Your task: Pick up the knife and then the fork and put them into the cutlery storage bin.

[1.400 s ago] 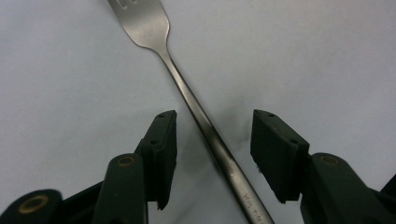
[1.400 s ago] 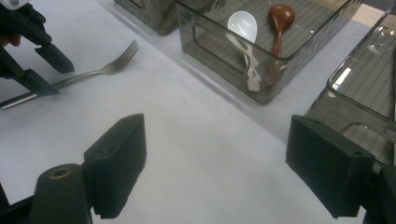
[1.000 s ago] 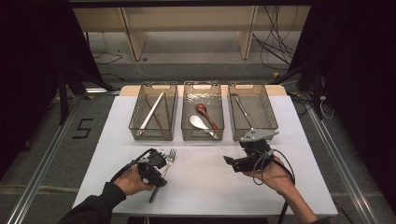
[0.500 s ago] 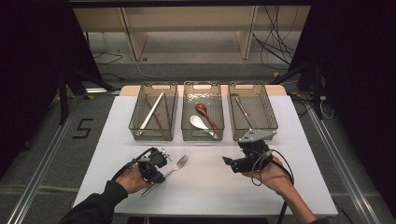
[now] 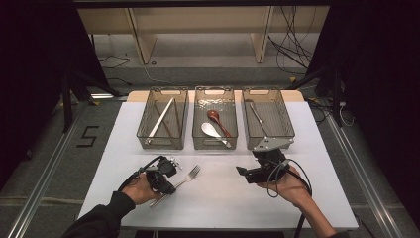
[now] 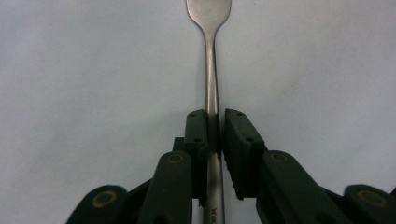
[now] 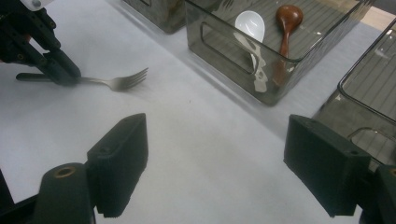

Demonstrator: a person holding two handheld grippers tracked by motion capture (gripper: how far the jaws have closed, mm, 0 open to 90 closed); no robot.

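Since a second ago your left gripper has swung the fork, whose tines now point up and to the right toward the bins, where before they sat just beside the gripper's top. Your left hand hides the handle's near end in the high view, and the left gripper view cuts off the tines' tips. Both left jaws are pressed tight on the fork's handle, which lies low on the white table. Your right gripper hovers with its jaws spread wide, clasping nothing. Farther off, the middle bin holds a white spoon and a brown spoon; items in the left bin and right bin are hard to identify.
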